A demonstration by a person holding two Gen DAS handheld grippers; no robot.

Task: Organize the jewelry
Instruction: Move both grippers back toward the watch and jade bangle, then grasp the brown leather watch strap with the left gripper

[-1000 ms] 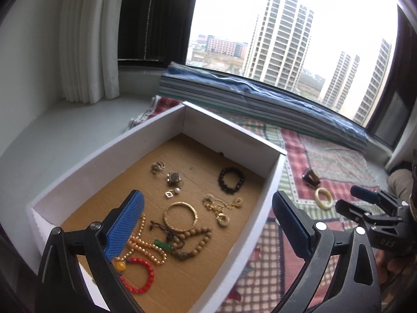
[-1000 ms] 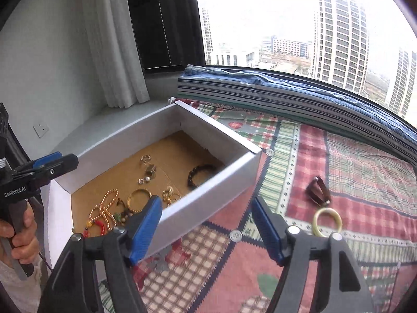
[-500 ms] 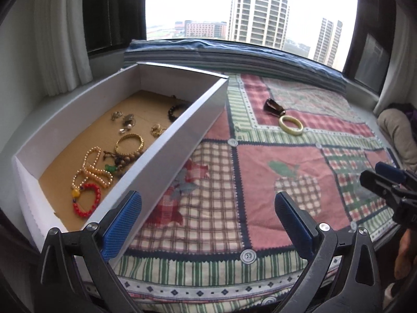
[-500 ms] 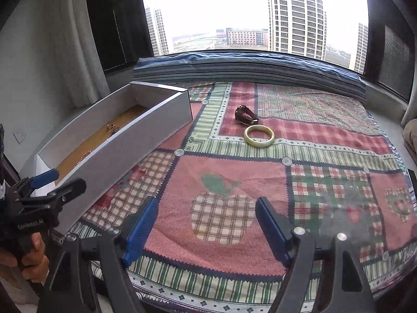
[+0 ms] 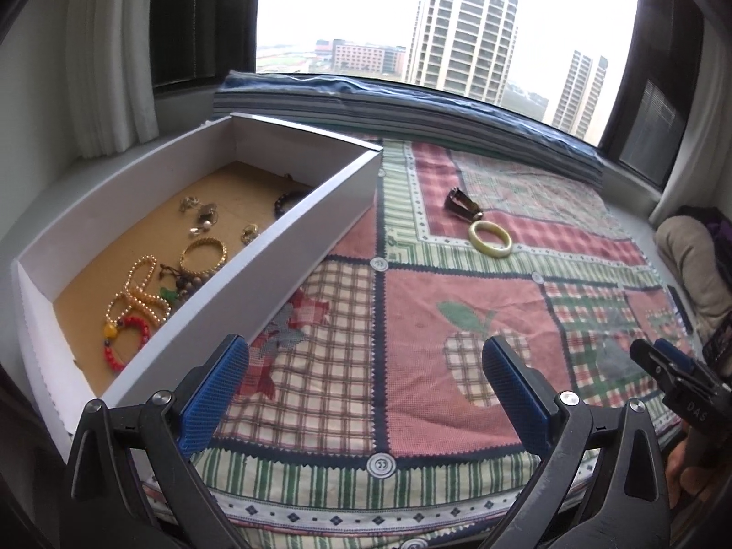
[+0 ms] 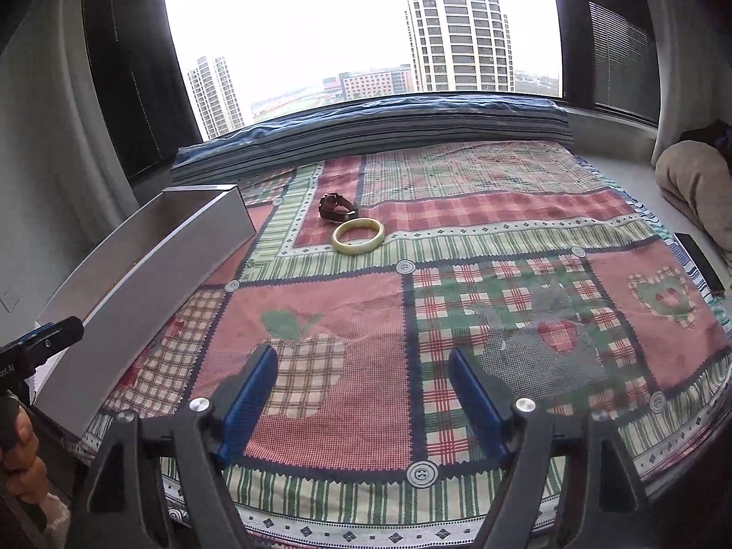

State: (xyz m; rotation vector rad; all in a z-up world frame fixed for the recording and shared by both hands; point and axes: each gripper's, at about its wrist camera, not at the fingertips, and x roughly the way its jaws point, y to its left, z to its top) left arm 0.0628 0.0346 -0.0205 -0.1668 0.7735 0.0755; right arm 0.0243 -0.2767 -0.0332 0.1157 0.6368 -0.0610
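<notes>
A white box (image 5: 315, 247) with a cardboard floor lies at the left on a patchwork cloth (image 5: 411, 320); inside are several bracelets, bead strings and earrings, among them a red bead bracelet (image 5: 126, 341) and a gold bangle (image 5: 202, 254). Out on the cloth lie a pale jade bangle (image 5: 490, 239) (image 6: 358, 235) and a dark brown watch (image 5: 462, 203) (image 6: 336, 207) just behind it. My left gripper (image 5: 366, 384) hovers open over the cloth's near edge, beside the box. My right gripper (image 6: 363, 393) is open too, nothing between its blue pads, well short of the bangle.
A folded striped blanket (image 6: 375, 132) runs along the window sill at the back. A beige cushion (image 6: 695, 183) lies at the far right. Curtains (image 5: 110, 55) hang at the left. The other gripper and a hand show at each view's edge.
Both grippers pulled back from over the box toward the cloth's near edge and swung right. The bangle and watch now lie ahead of them. Nothing was picked up.
</notes>
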